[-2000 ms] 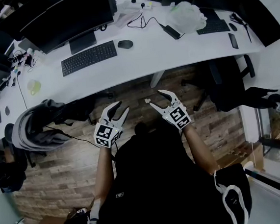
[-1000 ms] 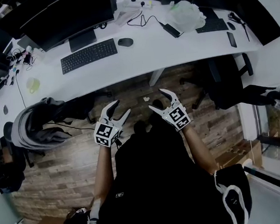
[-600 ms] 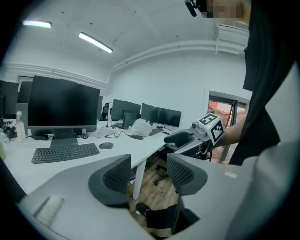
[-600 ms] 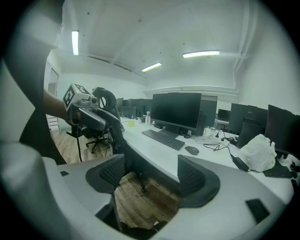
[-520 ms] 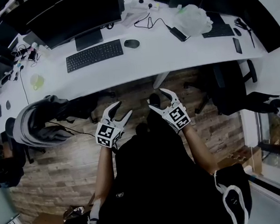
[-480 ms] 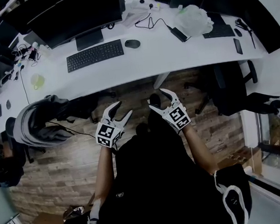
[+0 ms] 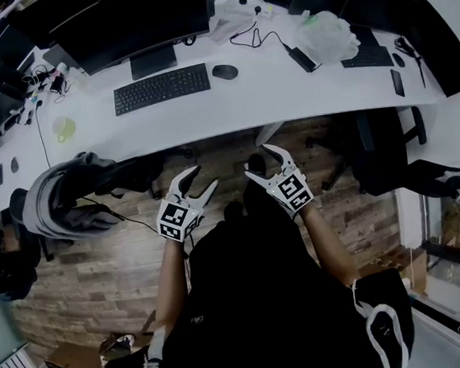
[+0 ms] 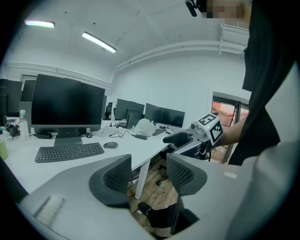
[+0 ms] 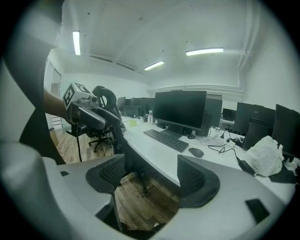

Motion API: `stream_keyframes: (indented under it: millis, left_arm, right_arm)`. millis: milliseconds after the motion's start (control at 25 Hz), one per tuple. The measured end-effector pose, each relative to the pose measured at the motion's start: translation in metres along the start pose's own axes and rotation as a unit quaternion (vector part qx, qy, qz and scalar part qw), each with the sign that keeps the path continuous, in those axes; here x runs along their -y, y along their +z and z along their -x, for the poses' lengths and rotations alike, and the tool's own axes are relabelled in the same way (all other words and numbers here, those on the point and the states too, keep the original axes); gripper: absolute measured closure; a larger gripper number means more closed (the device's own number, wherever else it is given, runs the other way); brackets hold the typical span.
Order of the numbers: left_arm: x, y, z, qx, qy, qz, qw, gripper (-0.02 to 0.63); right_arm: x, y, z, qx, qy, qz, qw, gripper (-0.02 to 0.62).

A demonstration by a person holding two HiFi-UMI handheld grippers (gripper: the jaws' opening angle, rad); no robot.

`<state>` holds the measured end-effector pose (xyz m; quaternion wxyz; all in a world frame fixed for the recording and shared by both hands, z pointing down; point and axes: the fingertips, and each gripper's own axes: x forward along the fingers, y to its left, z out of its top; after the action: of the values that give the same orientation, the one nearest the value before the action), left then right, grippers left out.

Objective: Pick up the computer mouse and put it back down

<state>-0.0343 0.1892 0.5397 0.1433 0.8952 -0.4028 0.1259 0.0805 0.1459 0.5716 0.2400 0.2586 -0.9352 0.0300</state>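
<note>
White desk [image 7: 207, 112] is seen carrying the dark computer mouse [image 7: 225, 72], which is laid just beside the right end of the keyboard [image 7: 162, 89]. Both grippers are held well apart from it, over the wooden floor [image 7: 92, 265]. The left gripper [image 7: 201, 179] is kept with its jaws spread and nothing between them; the right gripper [image 7: 258, 161] is likewise parted and empty.

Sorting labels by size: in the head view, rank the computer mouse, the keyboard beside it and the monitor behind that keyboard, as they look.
1. monitor: largest.
2. keyboard: clearly smaller.
3. computer mouse: smallest by far.
All three sit together on the desk, so nearness hardly skews this.
</note>
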Motion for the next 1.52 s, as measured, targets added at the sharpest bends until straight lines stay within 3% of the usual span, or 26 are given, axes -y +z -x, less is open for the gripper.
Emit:
stream_keyframes:
  millis: [760, 1520]
  left_arm:
    - [-0.019, 0.010, -0.011, 0.001, 0.026, 0.012, 0.9996, 0.382]
    - [-0.059, 0.047, -0.077, -0.003, 0.054, 0.017, 0.9984, 0.387]
  right_arm:
    - [0.020, 0.005, -0.017, -0.006, 0.024, 0.008, 1.000, 0.247]
    - [0.103, 0.016, -0.054, -0.013, 0.055, 0.016, 0.998, 0.264]
